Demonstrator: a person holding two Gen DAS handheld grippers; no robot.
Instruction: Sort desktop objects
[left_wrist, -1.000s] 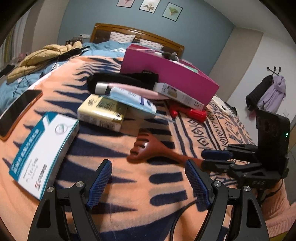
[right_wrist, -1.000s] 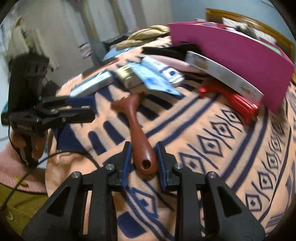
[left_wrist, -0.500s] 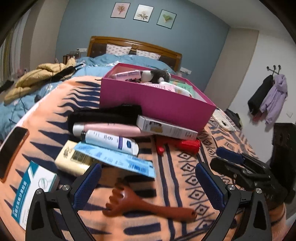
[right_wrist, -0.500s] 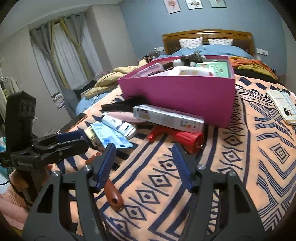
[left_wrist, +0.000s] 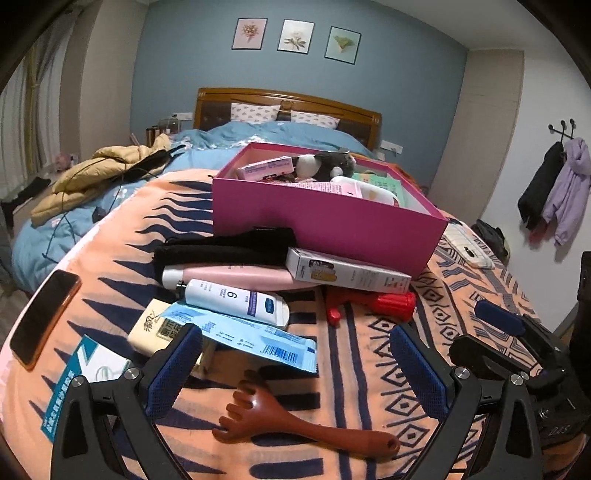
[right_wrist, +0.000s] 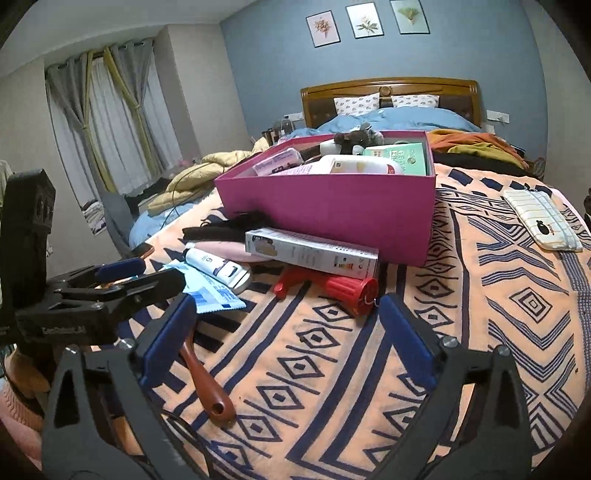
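A brown wooden back scratcher (left_wrist: 306, 428) lies on the orange patterned blanket (left_wrist: 369, 354), and shows in the right wrist view (right_wrist: 207, 384) too. My left gripper (left_wrist: 295, 373) is open and empty above its claw end. My right gripper (right_wrist: 288, 339) is open and empty, with the scratcher handle by its left finger. A pink box (left_wrist: 325, 218) holds several items. In front of it lie a white carton (left_wrist: 347, 273), a red tool (left_wrist: 373, 304), a white tube (left_wrist: 232, 299), a pink bottle (left_wrist: 229, 275) and a blue packet (left_wrist: 243, 339).
A phone (left_wrist: 44, 310) lies at the blanket's left edge and a blue-white box (left_wrist: 77, 387) sits near my left finger. A striped pouch (right_wrist: 543, 225) lies at the right. A bed with a yellow jacket (left_wrist: 99, 166) stands behind.
My right gripper opened, let go of the scratcher handle and rose back. My left gripper also lifted and pulled back, so the pink box's contents came into view.
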